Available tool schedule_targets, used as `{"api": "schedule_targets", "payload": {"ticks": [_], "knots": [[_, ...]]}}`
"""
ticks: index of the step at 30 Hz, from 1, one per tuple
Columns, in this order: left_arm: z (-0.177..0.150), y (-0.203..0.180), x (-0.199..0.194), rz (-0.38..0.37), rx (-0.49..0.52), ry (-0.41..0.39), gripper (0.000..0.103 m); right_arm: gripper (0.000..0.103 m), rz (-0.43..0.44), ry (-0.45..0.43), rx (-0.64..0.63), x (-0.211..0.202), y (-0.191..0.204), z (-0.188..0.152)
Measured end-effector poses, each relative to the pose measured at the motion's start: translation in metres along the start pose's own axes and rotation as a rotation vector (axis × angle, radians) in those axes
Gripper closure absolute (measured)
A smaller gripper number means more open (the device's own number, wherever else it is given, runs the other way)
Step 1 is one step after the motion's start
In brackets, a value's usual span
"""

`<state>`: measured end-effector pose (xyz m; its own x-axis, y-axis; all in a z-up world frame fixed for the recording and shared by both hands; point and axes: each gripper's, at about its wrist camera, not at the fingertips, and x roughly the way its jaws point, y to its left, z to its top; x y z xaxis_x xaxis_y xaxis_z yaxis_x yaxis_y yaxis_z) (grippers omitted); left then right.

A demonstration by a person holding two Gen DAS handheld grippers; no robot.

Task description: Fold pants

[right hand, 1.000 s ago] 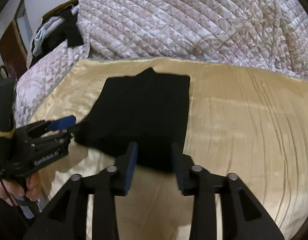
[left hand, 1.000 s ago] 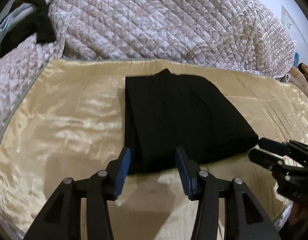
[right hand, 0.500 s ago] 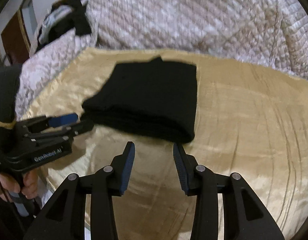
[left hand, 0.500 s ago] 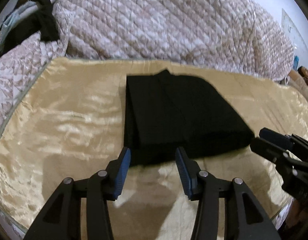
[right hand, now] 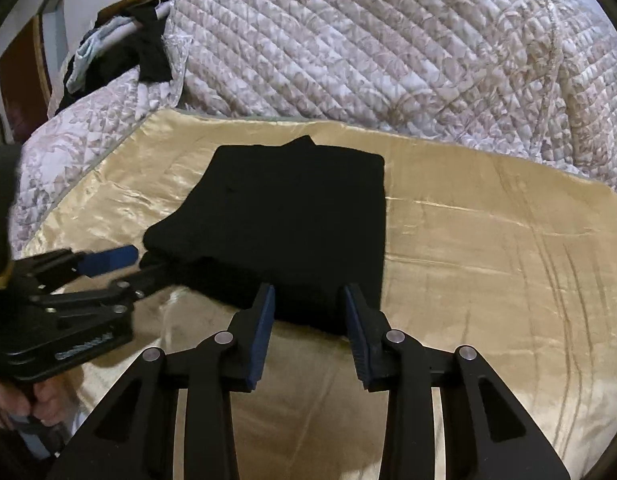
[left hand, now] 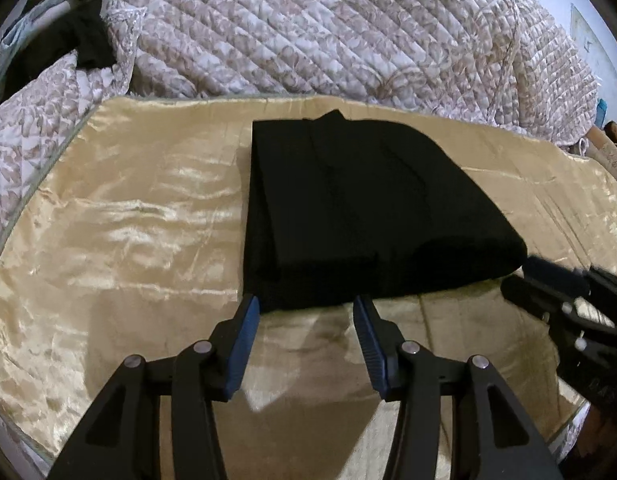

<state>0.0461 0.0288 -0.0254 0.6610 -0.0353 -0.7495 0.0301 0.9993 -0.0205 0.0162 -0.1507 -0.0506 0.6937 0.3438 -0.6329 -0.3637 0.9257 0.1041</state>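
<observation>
The black pants [left hand: 360,216] lie folded into a compact rectangle on the gold satin sheet [left hand: 120,232]; they also show in the right wrist view [right hand: 292,224]. My left gripper [left hand: 306,304] is open and empty at the near edge of the pants, towards their left corner. My right gripper [right hand: 308,292] is open and empty at the near edge too, towards the right corner. The right gripper also shows at the right of the left wrist view [left hand: 548,276]. The left gripper shows at the left of the right wrist view [right hand: 128,264].
A quilted pink and white bedspread [left hand: 328,36] is heaped behind the sheet. Dark and pale clothes [right hand: 120,52] lie on a rail at the far left. A brown door [right hand: 20,80] stands at the left. The sheet's front edge [left hand: 564,436] drops off at lower right.
Both grippers pulled back from the pants half a second ago, then moved forward again to the near edge. The pants have stayed folded and still.
</observation>
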Motion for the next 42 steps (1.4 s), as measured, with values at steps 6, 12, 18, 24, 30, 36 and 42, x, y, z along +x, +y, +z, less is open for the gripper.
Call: {"api": "schedule_targets", "payload": {"ticks": [6, 12, 18, 24, 30, 36, 42], "knots": [[-0.009, 0.001, 0.006, 0.012, -0.005, 0.032, 0.049, 0.067, -0.018, 0.114, 0.023, 0.015, -0.006, -0.015], [-0.01, 0.003, 0.008, 0.036, -0.001, 0.028, 0.039, 0.058, -0.043, 0.122, -0.027, 0.019, 0.0, -0.016], [-0.01, 0.003, 0.009, 0.039, 0.009, 0.025, 0.037, 0.054, -0.042, 0.121, -0.021, 0.02, -0.001, -0.017], [-0.011, 0.003, 0.009, 0.042, 0.019, 0.025, 0.032, 0.051, -0.042, 0.119, -0.029, 0.02, 0.0, -0.018], [-0.011, 0.003, 0.01, 0.047, 0.026, 0.025, 0.031, 0.05, -0.042, 0.119, -0.029, 0.021, 0.0, -0.018], [-0.011, 0.003, 0.01, 0.047, 0.024, 0.026, 0.03, 0.05, -0.042, 0.118, -0.029, 0.02, 0.0, -0.018], [-0.011, 0.003, 0.009, 0.048, 0.024, 0.025, 0.03, 0.05, -0.043, 0.118, -0.028, 0.02, 0.001, -0.019]]}}
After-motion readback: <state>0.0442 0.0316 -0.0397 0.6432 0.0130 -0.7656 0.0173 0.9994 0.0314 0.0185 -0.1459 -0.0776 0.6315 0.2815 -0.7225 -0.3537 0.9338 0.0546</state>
